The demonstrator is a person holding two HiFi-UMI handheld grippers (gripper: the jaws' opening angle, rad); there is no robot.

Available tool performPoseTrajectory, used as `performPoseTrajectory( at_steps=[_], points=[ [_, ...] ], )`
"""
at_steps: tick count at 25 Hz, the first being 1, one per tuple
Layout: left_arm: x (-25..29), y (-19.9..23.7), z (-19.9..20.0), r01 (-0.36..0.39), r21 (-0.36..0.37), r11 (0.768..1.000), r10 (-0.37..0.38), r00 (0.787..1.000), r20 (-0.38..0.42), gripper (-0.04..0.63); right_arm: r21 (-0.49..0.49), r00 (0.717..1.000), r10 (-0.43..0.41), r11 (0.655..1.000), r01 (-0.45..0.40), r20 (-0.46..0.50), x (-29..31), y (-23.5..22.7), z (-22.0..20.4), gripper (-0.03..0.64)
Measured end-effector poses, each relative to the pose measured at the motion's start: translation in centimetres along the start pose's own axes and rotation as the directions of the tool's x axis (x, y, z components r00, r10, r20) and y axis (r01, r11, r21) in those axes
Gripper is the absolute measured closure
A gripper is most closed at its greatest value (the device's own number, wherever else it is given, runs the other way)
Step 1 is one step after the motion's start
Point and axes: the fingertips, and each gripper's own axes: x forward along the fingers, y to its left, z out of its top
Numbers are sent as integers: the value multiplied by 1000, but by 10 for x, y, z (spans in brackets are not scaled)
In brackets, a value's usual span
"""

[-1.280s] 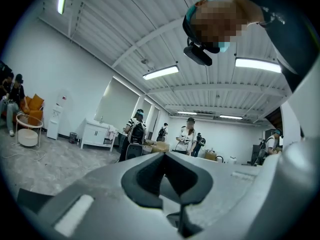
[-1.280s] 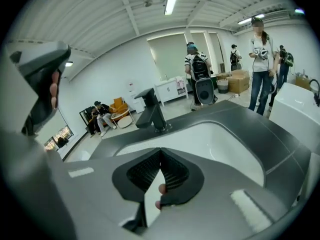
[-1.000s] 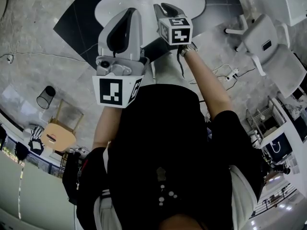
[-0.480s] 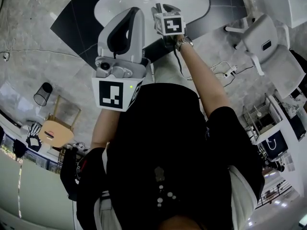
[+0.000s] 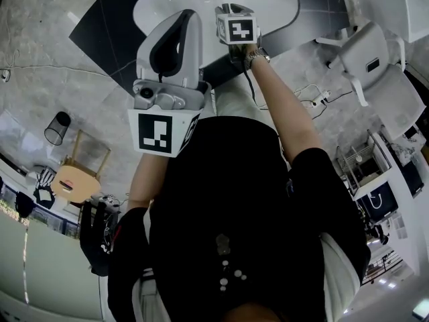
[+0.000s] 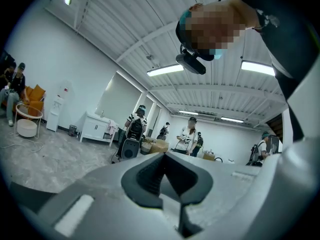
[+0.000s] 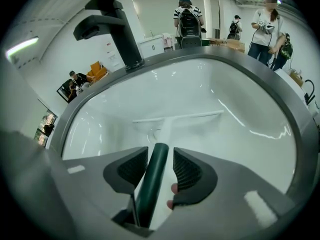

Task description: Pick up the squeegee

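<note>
White sink basin (image 7: 240, 109) holds the squeegee (image 7: 175, 118), lying flat: white blade far, dark green handle (image 7: 152, 179) near. Right gripper (image 7: 160, 156) straddles the handle, jaws closing, pads not yet pressing. Centre handle between pads, clamp fully before lifting. Left gripper (image 6: 165, 176): jaws together, empty. Black faucet (image 7: 117, 29) far left.

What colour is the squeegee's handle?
Dark green; the squeegee handle shows best in the right gripper view.
</note>
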Motion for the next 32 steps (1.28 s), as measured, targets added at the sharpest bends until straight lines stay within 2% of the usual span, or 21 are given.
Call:
performPoseTrajectory(
  at_steps=[6, 11, 19, 32],
  points=[
    [-3, 9, -4, -9, 9, 1000, 9, 1000, -10, 594, 5, 999, -19, 1000, 19, -35, 6, 2, -6, 494],
    [-10, 10, -8, -20, 12, 1000, 20, 1000, -18, 594, 19, 998, -50, 999, 51, -29, 10, 0, -7, 515],
    [-21, 1, -8, -32, 21, 999, 33, 999, -15, 594, 20, 998, -70, 997, 70, -3, -10, -3, 0, 517],
    [-48, -30, 4, -55, 48, 997, 53, 998, 42, 594, -38, 996, -31, 999, 35, 87, -55, -1, -4, 517]
  ],
)
